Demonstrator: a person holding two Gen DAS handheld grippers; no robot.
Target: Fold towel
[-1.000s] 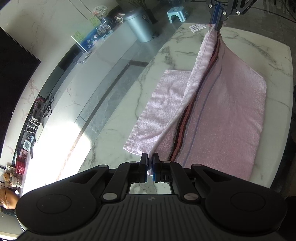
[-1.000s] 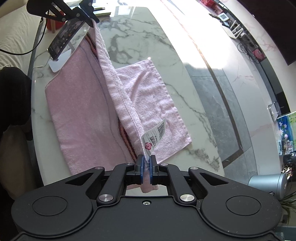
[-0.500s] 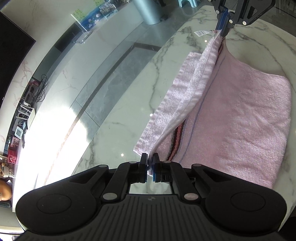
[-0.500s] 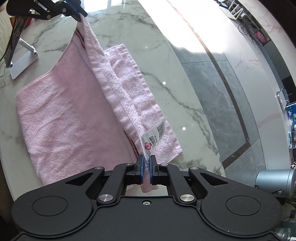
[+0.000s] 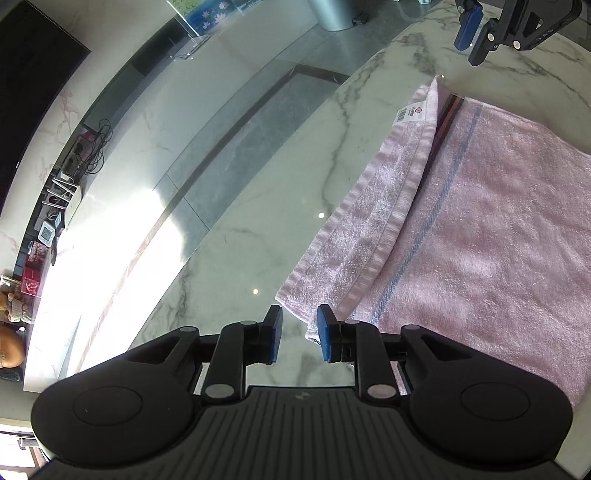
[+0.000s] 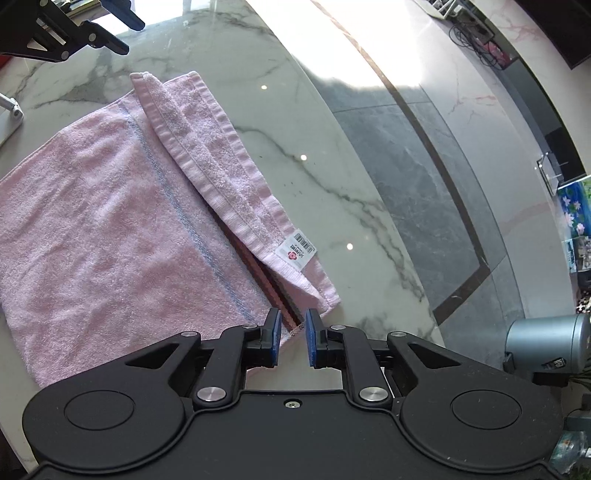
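While both tools hung over opposite short ends of the pink towel (image 5: 480,229), neither was gripping any cloth. Seen from the left wrist, the left tool (image 5: 300,332) stood spread, its blue pads wide apart, with the towel's near corner lying just ahead at about one o'clock and not between the pads. From there the towel ran away toward one o'clock across the marble table (image 5: 258,236), its long axis pointing at the right tool (image 5: 476,33), which hovered at the far end, also spread. A narrow flap (image 5: 373,236) lay turned over along the towel's left edge, with a white label (image 5: 410,112) near the far corner (the print was too small to read).

Seen from the right wrist, the right tool (image 6: 292,341) was likewise open, and the striped corner of the towel (image 6: 92,229) sat directly in front of the gap at twelve o'clock. The flap (image 6: 218,177) stretched off toward eleven o'clock to the left tool (image 6: 79,27).

Only this right view showed the dark striped band (image 6: 275,286) exposed under the flap's lifted corner; only the left view showed the towel's bulk spreading off to three o'clock. Judging by this, the first fold looked laid down but narrow and uneven, so any next fold would probably need each tool to re-pinch its own nearest corner.
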